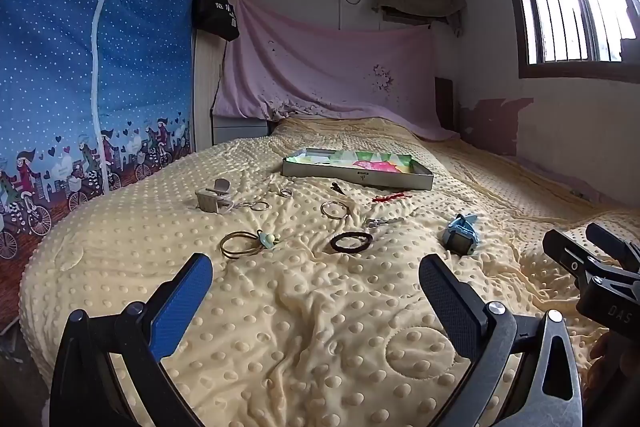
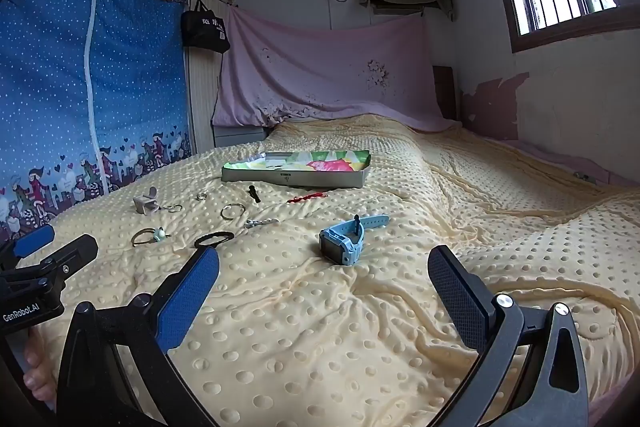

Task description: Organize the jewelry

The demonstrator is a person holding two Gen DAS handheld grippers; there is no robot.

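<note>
On the bed (image 1: 320, 327), a cream dotted blanket carries the jewelry spread in a loose row. Farthest left lies a grey clip with key rings (image 1: 212, 201), then a gold bangle with a bead charm (image 1: 240, 245), a metal ring (image 1: 334, 209), a black hair tie (image 1: 351, 241), a red string (image 1: 392, 197) and a blue watch (image 2: 348, 237). Behind them sits a shallow tray (image 1: 356, 179) with a colourful lining. The left hand-held gripper (image 1: 316, 291) hangs wide open, holding nothing; the right hand-held gripper (image 2: 324, 283) likewise gapes empty, near the watch.
</note>
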